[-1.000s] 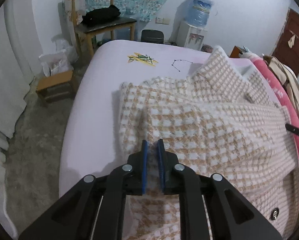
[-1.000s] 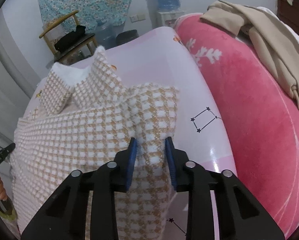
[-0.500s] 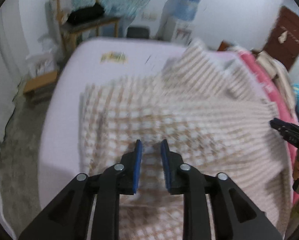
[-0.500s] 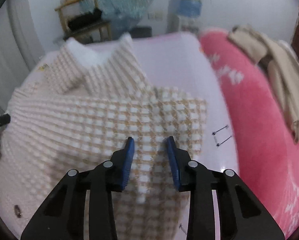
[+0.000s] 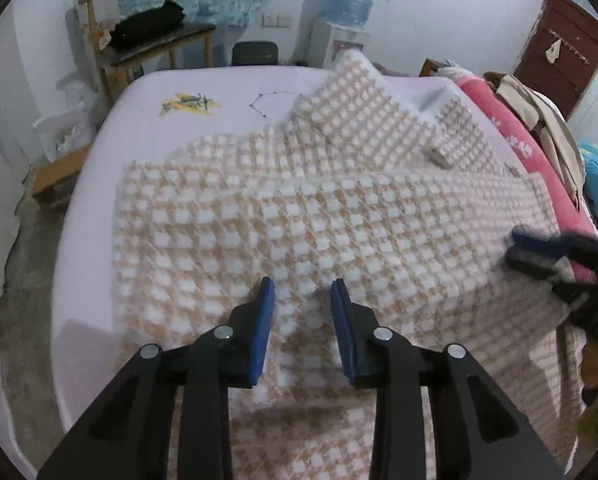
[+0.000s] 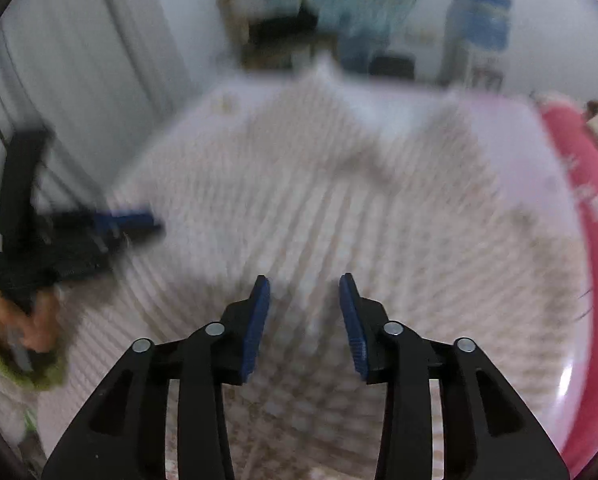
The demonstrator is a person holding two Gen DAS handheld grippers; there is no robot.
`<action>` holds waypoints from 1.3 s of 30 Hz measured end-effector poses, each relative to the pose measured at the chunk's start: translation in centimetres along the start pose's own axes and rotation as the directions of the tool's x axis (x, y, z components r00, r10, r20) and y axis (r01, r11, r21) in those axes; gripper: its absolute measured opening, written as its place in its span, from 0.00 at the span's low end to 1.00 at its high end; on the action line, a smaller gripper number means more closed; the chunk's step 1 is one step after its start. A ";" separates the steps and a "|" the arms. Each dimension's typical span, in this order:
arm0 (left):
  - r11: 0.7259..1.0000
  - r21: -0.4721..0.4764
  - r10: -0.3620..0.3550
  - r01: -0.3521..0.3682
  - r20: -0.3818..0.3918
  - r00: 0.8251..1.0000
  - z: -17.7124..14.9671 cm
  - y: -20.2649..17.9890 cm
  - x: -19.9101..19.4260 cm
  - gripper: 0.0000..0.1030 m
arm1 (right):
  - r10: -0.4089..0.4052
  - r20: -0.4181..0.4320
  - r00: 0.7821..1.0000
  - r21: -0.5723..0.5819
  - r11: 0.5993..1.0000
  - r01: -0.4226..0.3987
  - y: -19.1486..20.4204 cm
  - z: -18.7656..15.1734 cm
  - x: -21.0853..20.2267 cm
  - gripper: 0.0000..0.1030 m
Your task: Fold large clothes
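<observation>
A checked coat (image 5: 339,216) in tan and white lies spread across the lilac bed (image 5: 147,128), its collar raised toward the far edge and both sleeves folded in over the body. The left gripper (image 5: 303,292) hangs above the near part of the coat, blue pads apart; its jaws have just been opening, and the fabric below them lies loose, not pinched. The right gripper (image 6: 303,288) hangs over the coat's middle in a badly blurred view, its pads also parted and just opened further, with nothing clamped between them. Each gripper shows in the other's view: the right one at the coat's right edge (image 5: 539,248), the left one at its left edge (image 6: 111,224), with a hand (image 6: 23,320) behind it. A pink blanket (image 5: 519,148) runs along the bed's right side, with beige clothes (image 5: 539,116) piled on it. Beyond the bed stand a wooden chair (image 5: 139,40) bearing a black bundle (image 5: 147,28), a water dispenser (image 5: 349,12) and a brown door (image 5: 563,44).
</observation>
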State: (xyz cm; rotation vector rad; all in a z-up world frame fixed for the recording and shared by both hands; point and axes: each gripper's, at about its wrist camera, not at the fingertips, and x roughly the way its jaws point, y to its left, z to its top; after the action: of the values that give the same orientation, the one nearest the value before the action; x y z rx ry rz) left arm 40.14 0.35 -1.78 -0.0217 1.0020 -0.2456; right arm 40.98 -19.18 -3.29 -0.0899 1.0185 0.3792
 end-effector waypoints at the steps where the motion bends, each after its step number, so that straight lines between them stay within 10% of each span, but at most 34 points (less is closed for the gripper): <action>1: 1.000 0.021 0.005 -0.005 0.001 1.000 -0.1 -0.2 -0.1 0.28 | -0.021 0.031 0.999 -0.018 1.000 0.021 0.3 -0.4 -0.1 0.37; 13: 0.998 0.054 0.016 -0.017 0.015 1.000 -2.8 0.7 -2.0 0.49 | -0.116 0.045 0.992 -0.024 0.993 0.117 -1.7 -5.2 -3.1 0.50; 21: 0.998 -0.052 0.023 -0.020 0.051 0.998 -0.4 2.1 -3.0 0.50 | -0.214 0.148 0.965 0.174 0.967 0.188 -8.5 -1.4 -7.2 0.52; 26: 0.990 -0.138 0.004 0.001 0.042 0.999 -0.6 3.7 -1.5 0.50 | -0.234 -0.008 0.972 0.310 0.924 0.225 -13.3 -2.0 -1.8 0.53; 39: 0.998 -0.060 -0.020 0.029 0.149 0.989 -8.0 1.0 -13.7 0.64 | -0.126 0.162 0.979 0.180 0.979 0.097 0.0 -9.3 -13.6 0.77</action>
State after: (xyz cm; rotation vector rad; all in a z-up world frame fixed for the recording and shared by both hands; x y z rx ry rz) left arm 26.65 4.96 5.15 -0.1073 0.8610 -0.2324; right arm 27.07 -25.16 3.23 0.0400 0.8667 0.1918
